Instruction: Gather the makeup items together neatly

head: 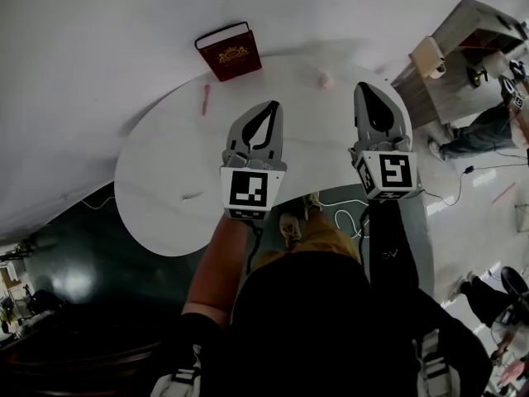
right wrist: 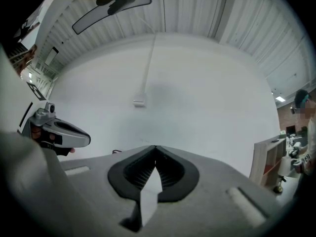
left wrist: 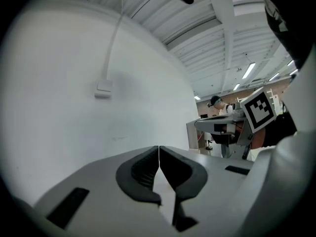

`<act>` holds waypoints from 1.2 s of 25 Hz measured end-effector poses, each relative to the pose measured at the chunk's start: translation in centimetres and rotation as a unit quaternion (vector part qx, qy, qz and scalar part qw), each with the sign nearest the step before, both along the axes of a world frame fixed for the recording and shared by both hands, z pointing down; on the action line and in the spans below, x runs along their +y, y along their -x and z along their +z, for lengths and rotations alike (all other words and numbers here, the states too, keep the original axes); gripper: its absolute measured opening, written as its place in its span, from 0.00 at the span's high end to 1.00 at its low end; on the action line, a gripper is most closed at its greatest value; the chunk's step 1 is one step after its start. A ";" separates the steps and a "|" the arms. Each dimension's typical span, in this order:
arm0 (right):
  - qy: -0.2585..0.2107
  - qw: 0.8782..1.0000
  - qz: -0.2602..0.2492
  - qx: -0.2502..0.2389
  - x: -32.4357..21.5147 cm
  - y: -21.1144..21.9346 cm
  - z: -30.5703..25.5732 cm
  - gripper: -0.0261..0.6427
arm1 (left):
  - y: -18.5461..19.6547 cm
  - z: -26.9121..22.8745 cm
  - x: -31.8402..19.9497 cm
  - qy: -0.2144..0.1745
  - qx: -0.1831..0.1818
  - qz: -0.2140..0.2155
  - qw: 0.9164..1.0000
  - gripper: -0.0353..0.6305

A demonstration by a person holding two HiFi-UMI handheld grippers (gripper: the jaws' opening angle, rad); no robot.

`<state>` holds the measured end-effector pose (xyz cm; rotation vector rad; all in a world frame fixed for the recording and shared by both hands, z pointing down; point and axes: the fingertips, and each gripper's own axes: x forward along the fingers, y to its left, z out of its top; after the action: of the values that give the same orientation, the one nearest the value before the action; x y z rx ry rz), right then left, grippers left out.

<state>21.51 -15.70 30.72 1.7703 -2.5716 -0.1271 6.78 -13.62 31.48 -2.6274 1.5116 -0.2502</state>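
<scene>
The left claw (head: 273, 106) and the right claw (head: 366, 88) are held side by side above the near edge of the white oval counter (head: 165, 155), both pointing level toward its far edge and the white wall (left wrist: 59, 83) behind it. In its own view each claw's jaws are pressed together along their whole length, with nothing between the dark ribbed pads, so both are closed and empty. The makeup items lie scattered and well apart. A thin pink stick (head: 205, 99) lies near the far-left edge. A small pale-beige piece (head: 325, 78) sits close to the far edge, ahead of the gap between the claws. A slim whitish piece (head: 192, 195) lies toward the near-left edge; what it is cannot be made out. A dark red book (head: 230, 51) with a gold emblem rests at the far edge, touching the wall, between the stick and the beige piece. Neither claw touches any item. A small white box (left wrist: 103, 89) with a cable running up from it is fixed to the wall.
</scene>
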 end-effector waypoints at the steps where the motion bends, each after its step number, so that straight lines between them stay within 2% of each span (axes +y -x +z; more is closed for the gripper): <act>1: 0.000 1.000 -0.004 0.002 -1.0 0.1 0.1 0.95 | 0.1 0.3 -0.8 0.003 -0.009 -0.007 1.000 0.94; 3: 0.000 1.000 -0.015 0.005 -3.0 0.4 0.2 0.96 | 0.4 0.8 -2.5 0.014 -0.017 -0.020 1.000 0.93; 7: -0.009 0.999 -0.041 0.004 -6.9 1.1 -0.6 0.95 | 0.5 0.1 -6.3 0.008 0.009 -0.039 0.999 0.93; 11: -0.011 0.997 -0.073 0.004 -9.7 1.7 -1.0 0.96 | 0.6 -0.4 -9.4 0.012 0.010 -0.068 0.998 0.94; 14: -0.007 0.995 -0.097 -0.001 -11.7 2.5 -0.6 0.95 | 0.5 -0.1 -10.9 0.008 0.000 -0.074 0.997 0.94; 19: -0.012 0.991 -0.134 -0.006 -13.6 3.2 -0.1 0.96 | 0.1 -0.5 -12.2 -0.030 0.003 -0.072 0.997 0.94; 24: -0.002 0.989 -0.145 -0.008 -13.9 3.5 0.4 0.96 | -0.2 0.0 -12.9 -0.020 -0.001 -0.066 0.998 0.94; 30: 0.032 0.992 -0.120 0.004 -15.0 2.5 2.6 0.95 | -0.4 0.0 -13.5 -0.013 -0.006 -0.066 0.998 0.94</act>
<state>19.02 -30.68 33.36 1.4319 -2.7396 -0.0533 7.18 -27.08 31.53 -2.5043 1.6742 -0.2548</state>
